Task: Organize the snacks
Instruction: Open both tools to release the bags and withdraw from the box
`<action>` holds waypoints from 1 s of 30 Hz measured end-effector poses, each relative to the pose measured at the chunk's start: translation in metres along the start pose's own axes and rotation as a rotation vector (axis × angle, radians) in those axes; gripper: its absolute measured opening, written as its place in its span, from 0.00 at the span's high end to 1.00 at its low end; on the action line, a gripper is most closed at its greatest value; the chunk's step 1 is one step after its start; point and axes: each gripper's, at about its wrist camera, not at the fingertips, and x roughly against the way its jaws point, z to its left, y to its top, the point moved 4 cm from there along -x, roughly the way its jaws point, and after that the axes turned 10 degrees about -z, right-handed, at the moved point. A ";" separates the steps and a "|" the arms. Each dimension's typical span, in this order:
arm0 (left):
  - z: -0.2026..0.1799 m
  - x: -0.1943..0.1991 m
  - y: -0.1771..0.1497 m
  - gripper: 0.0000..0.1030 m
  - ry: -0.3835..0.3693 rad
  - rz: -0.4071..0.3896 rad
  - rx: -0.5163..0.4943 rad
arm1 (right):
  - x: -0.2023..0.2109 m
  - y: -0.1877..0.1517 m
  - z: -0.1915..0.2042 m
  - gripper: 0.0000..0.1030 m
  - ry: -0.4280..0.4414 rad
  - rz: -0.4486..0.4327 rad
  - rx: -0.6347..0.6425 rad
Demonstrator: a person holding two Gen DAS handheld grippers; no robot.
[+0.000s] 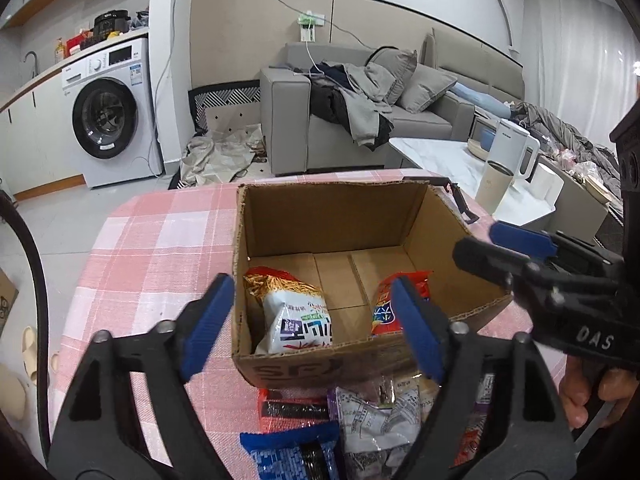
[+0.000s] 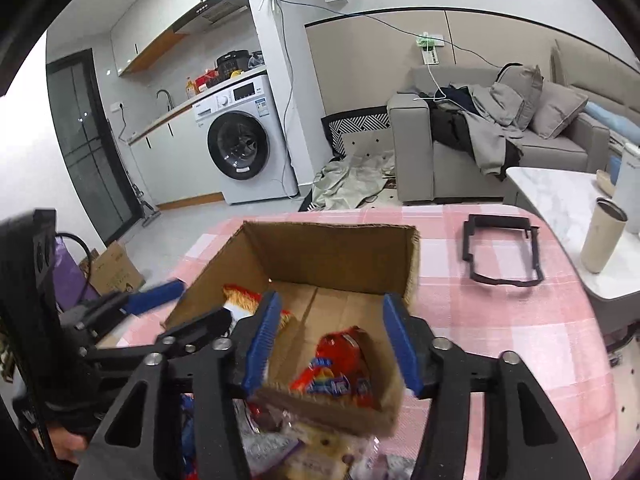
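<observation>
Risk: both grippers hang over the cardboard box (image 1: pixel 340 232) at once, so they could knock together, or a finger could catch its near wall and shove it along the pink checked cloth (image 1: pixel 160 240)
Left gripper (image 1: pixel 310 326): jaws apart, nothing between them; above the box's near-left corner
Right gripper (image 2: pixel 334 344): jaws apart, empty; above the box's near-right part
White packet (image 1: pixel 296 318): inside the box, left; crinkly, gold-red top
Red packet (image 2: pixel 340 368): inside the box, right; glossy
Loose snacks (image 1: pixel 360 420): heaped just before the box; soft, slippery wrappers

A white washing machine (image 1: pixel 106 114) stands under a counter at ten o'clock, a grey sofa (image 1: pixel 360 120) heaped with clothes at one o'clock, pale tiled floor (image 1: pixel 52 216) between, white walls behind.
</observation>
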 end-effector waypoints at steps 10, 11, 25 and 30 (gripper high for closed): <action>0.007 0.060 -0.027 0.01 0.021 -0.049 0.022 | 0.052 -0.021 -0.003 0.00 -0.017 -0.042 0.050; 0.007 0.066 -0.032 0.01 0.021 -0.048 0.019 | 0.057 -0.025 -0.005 0.00 -0.019 -0.049 0.037; 0.005 0.120 -0.079 0.01 0.054 -0.031 0.001 | 0.094 -0.059 -0.017 0.00 -0.028 -0.027 0.021; 0.002 0.132 -0.097 0.01 0.057 -0.018 -0.021 | 0.103 -0.071 -0.030 0.00 -0.053 -0.023 0.015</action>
